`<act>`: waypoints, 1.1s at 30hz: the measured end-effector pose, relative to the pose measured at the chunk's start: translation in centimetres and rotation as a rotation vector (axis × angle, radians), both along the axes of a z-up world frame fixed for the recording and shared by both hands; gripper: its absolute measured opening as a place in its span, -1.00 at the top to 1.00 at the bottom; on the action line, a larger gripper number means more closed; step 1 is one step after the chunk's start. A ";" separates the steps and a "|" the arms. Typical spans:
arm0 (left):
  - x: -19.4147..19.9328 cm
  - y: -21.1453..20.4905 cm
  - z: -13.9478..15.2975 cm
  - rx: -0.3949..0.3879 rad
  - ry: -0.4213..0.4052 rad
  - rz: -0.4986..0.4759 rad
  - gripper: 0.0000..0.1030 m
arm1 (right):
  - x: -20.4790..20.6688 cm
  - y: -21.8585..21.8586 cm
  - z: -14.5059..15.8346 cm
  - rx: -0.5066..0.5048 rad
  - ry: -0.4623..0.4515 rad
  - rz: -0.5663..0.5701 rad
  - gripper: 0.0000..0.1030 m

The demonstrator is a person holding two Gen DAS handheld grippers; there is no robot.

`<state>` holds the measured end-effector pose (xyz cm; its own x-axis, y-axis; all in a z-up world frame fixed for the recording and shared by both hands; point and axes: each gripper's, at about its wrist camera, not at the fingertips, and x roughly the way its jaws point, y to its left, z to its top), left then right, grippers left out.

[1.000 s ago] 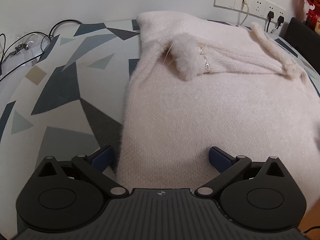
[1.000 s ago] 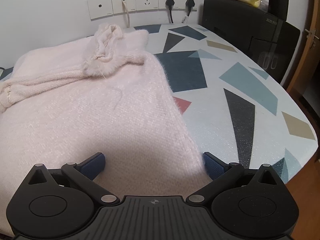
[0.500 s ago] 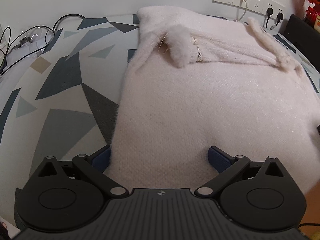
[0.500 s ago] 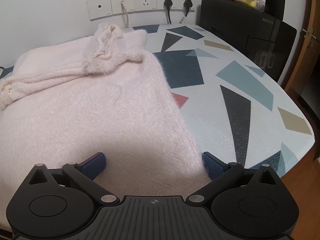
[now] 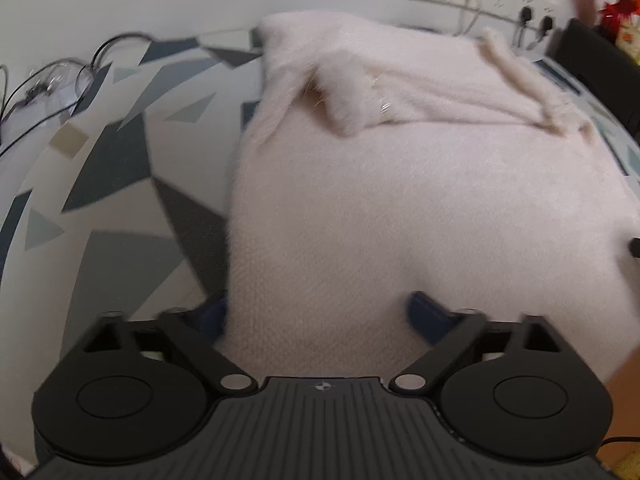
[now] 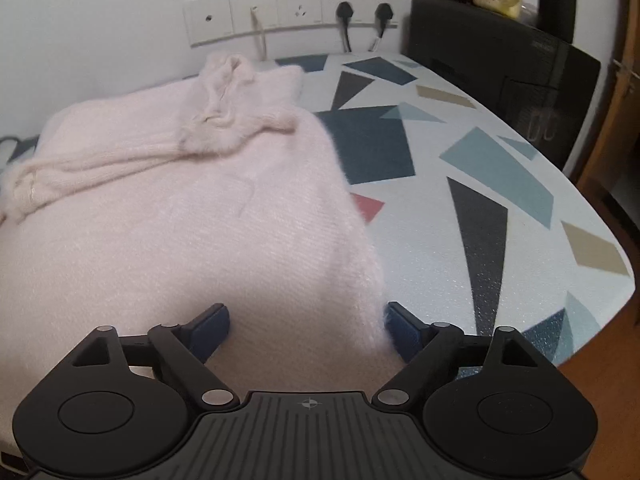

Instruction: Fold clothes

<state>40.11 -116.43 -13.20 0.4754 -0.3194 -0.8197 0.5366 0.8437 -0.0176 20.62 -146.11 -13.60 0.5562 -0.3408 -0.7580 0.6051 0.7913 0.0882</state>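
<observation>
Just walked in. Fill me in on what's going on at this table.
A person with a handheld gripper in each hand is folding a pale pink sweater on the patterned table. The sleeves already lie folded across its upper part. The left gripper and right gripper are both open, each straddling a near corner of the hem, with one finger on either side of the sweater's edge. Neither has closed on the fabric yet.

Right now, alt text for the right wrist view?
The right gripper hangs with jaws open at the near right corner of a pink sweater lying flat on a table with a geometric print. A sleeve is folded across the sweater's far end, and wall sockets run behind it.
</observation>
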 end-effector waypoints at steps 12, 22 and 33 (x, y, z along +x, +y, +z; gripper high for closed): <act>0.3 0.3 -0.4 -0.002 -0.008 0.038 -1.00 | -0.1 0.5 -0.6 -0.024 0.017 0.033 -0.99; 0.6 0.2 -0.1 0.023 0.035 0.044 -1.00 | 0.3 0.3 -0.4 -0.011 0.035 0.033 -0.99; -1.1 0.0 0.4 -0.002 0.010 -0.034 -0.34 | -0.9 1.0 0.0 -0.016 -0.012 0.099 -0.44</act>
